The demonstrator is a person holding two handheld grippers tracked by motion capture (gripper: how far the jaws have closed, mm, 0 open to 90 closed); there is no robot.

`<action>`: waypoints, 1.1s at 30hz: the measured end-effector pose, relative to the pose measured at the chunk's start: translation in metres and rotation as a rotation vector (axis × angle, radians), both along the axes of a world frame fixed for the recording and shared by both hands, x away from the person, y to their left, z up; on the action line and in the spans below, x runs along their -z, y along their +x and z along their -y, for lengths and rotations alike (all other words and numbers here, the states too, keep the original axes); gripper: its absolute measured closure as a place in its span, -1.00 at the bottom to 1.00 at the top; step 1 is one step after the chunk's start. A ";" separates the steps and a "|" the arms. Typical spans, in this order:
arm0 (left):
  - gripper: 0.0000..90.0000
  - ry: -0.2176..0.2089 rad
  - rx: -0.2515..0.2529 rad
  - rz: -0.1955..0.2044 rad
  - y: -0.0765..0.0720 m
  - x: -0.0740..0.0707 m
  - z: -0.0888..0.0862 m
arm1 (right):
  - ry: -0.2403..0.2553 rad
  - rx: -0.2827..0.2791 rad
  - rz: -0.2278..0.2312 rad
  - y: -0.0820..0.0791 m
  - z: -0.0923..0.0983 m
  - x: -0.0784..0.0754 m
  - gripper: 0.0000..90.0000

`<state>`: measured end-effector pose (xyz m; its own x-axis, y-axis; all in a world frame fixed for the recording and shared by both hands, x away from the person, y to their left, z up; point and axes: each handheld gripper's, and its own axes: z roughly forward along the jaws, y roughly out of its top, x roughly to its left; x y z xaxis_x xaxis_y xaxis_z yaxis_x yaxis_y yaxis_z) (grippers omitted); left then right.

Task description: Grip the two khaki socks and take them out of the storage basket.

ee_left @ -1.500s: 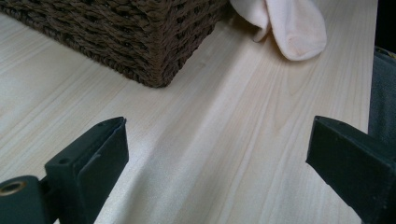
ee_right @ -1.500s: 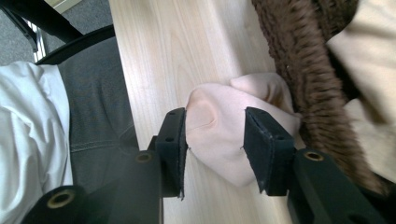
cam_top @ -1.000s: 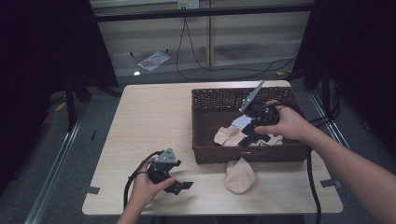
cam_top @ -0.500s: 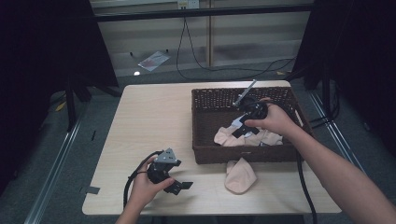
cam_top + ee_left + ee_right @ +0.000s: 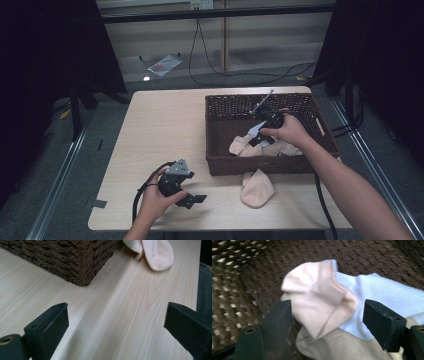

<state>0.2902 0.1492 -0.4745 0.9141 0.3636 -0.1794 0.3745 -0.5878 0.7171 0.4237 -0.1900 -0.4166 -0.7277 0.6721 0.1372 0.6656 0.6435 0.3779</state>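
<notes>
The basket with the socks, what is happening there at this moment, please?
A person works at a wooden table with a hand-held gripper in each hand. The right hand-held gripper reaches down into the woven basket; its jaws have just been opening and stand apart over a folded peach sock, which lies on a white sock, without pressing it. Another peach sock hangs over the basket's near wall onto the table. The left hand-held gripper rests open near the table's front edge, holding nothing.
</notes>
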 end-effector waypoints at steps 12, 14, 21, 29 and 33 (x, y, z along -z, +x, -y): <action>-0.88 -0.001 0.006 -0.001 0.000 0.001 0.001 | 0.033 0.055 -0.013 0.007 0.006 0.018 -0.39; -0.88 0.009 0.006 -0.001 0.000 0.001 0.001 | 0.033 0.061 -0.019 0.007 0.007 0.019 -0.38; -0.88 -0.002 -0.002 0.000 0.000 0.001 0.001 | 0.047 0.077 -0.017 0.009 0.010 0.027 -0.32; -0.88 0.002 -0.001 0.002 0.000 0.001 0.000 | 0.043 0.075 -0.020 0.011 0.005 0.034 -0.18; -0.88 0.005 -0.001 0.002 0.000 0.001 0.000 | 0.042 0.054 -0.027 0.011 0.003 0.036 0.00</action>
<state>0.2906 0.1491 -0.4751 0.9140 0.3656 -0.1759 0.3739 -0.5911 0.7147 0.4344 -0.1928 -0.4526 -0.6863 0.7034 0.1849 0.7091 0.5905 0.3854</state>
